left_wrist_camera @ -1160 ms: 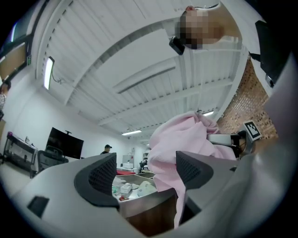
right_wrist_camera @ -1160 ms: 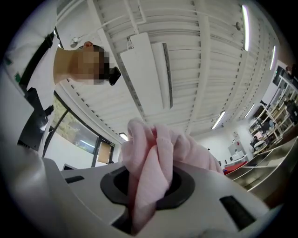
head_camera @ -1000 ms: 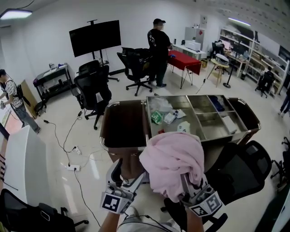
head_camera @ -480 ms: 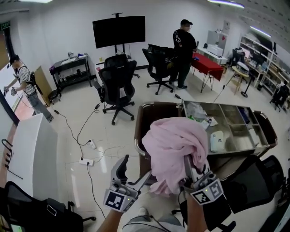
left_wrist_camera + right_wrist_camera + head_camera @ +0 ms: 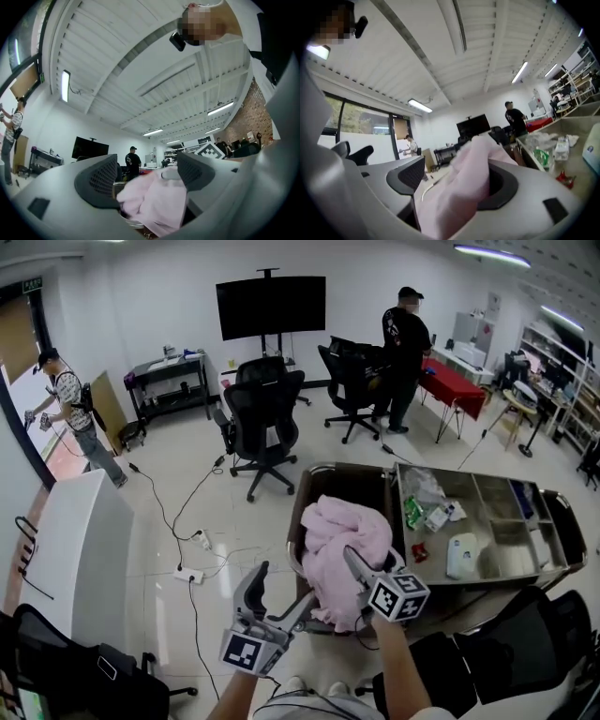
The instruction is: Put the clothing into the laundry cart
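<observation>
The pink garment [image 5: 342,542] now sits low in the dark bin end of the laundry cart [image 5: 298,521], heaped against the near rim with a fold hanging over it. A second ago it was held up high in a bunch, well above the cart. So it has come down into the bin, and I'd judge the drop all but made.

The right gripper [image 5: 350,564] has just been opening its fingers. They stand apart with the cloth loose between them, draped over one finger and clear of the other pad. I take that as the release, though the fabric could still snag on that finger when the hand pulls back.

The right forearm reaches forward about level, with its marker cube just behind the heap. The left gripper [image 5: 279,589] hangs beside it, short of the cart's near edge and tilted slightly upward. Its fingers are spread, and the garment shows beyond them, not between the pads.

To the right, the cart's steel tray section [image 5: 487,476] holds small packets. Farther out are a black office chair [image 5: 267,413] and a person [image 5: 405,338] standing at a red table.
</observation>
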A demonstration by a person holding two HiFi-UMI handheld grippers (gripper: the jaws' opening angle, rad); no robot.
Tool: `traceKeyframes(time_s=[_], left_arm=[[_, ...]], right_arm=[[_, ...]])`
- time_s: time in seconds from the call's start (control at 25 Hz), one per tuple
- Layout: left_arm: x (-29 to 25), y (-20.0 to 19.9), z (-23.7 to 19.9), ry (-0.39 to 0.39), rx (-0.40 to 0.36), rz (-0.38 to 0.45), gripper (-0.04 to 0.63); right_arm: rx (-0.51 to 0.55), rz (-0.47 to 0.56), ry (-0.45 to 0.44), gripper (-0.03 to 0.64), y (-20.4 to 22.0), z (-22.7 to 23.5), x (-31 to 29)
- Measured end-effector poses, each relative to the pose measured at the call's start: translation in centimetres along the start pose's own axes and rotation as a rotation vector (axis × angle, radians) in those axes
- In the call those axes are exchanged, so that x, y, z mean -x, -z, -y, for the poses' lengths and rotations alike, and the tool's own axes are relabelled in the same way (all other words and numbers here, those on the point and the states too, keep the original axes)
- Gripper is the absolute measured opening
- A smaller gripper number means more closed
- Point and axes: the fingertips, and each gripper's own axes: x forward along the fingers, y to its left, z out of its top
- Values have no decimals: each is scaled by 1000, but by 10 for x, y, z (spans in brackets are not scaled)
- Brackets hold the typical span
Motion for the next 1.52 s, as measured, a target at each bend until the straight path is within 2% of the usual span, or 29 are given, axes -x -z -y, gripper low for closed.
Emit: traceKeyframes(time_s=[0.08, 0.2, 0.32, 0.44, 0.56, 0.68, 0.84, 1.04, 1.16, 1.52], left_arm=[[-8, 4, 5, 3, 19, -14, 382], [-14, 19, 1, -1, 4, -27, 382], [-21, 35, 0, -4, -9, -41, 382], [-33, 32, 13, 22, 13, -41, 382], [-42, 30, 22, 42, 25, -37, 382], [-48, 33, 26, 52, 15, -25, 382], [-61, 30, 41, 82, 38, -17, 382], [-74, 27, 52, 88, 24, -25, 382], [-76, 27, 54, 75, -7, -42, 382], [-72, 33, 41, 27, -19, -64, 382]], right_arm=[[-19, -42, 7, 366, 28, 8, 9], [8, 51, 18, 365, 23, 9, 27], [53, 127, 5, 365, 5, 10, 44], [115, 230, 21, 365, -24, 16, 68], [226, 336, 70, 364, -56, 17, 96], [340, 395, 121, 364, -80, 20, 118], [363, 422, 155, 364, -97, 32, 137], [352, 405, 222, 360, -96, 47, 143], [389, 384, 260, 359, -90, 48, 143], [390, 350, 228, 357, -77, 40, 132]])
